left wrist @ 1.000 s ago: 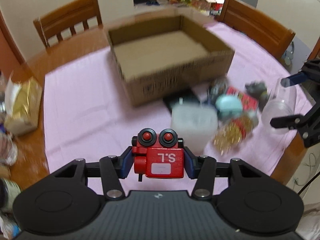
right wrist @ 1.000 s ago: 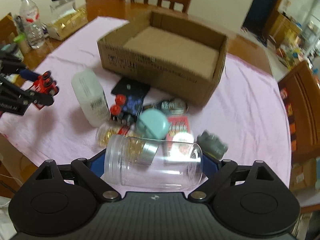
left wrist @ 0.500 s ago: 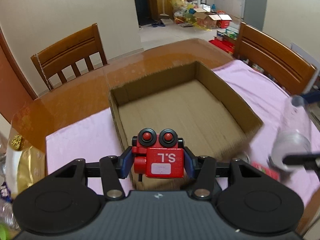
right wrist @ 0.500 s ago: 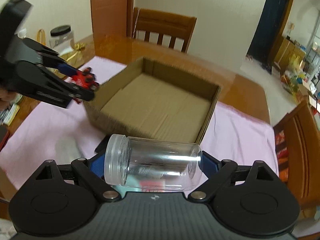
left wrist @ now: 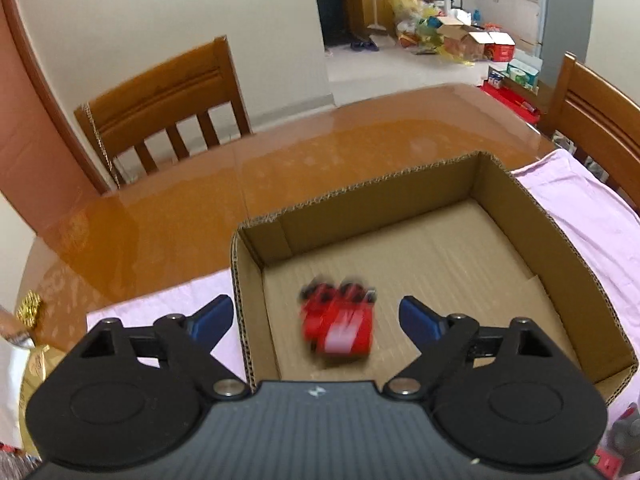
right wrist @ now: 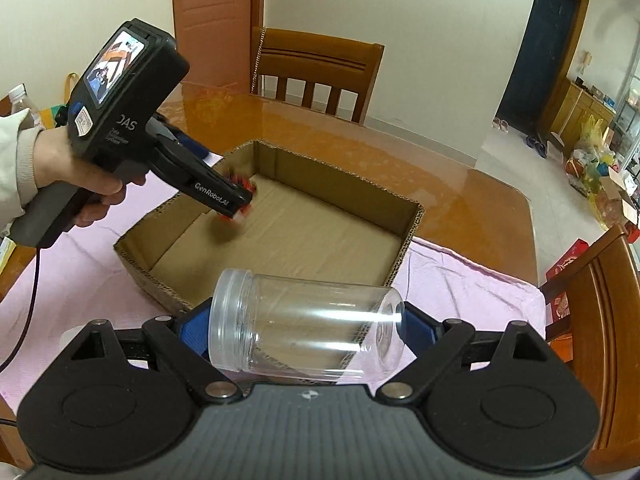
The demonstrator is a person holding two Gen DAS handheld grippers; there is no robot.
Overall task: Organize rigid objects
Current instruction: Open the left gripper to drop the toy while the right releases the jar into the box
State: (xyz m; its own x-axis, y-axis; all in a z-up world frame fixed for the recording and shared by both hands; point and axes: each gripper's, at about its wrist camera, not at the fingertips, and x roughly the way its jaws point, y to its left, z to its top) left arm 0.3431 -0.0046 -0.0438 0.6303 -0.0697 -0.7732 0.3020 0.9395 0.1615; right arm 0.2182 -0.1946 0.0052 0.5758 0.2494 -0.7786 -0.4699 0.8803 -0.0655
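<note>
Wooden tabletop (left wrist: pixel 168 216), cardboard box (left wrist: pixel 560 248) barely filled: left gripper (left wrist: pixel 316 316) jaws just sprang open, red toy (left wrist: pixel 338 326) dropping in near 7 o'clock. Right gripper (right wrist: pixel 304 330) clamps clear jar (right wrist: pixel 304 326), not yet boxed.

Black hand-held gripper (right wrist: pixel 236 204), blue pads (left wrist: pixel 418 314), pale sleeve (right wrist: pixel 16 152).

Left wrist camera looking down, close over near-left corner of cardboard box (left wrist: pixel 552 240). Right wrist camera looking down from box's near edge, a bit farther back. Both seeing box (right wrist: pixel 412 216), table (left wrist: pixel 200 216), chair (right wrist: pixel 316 68).
</note>
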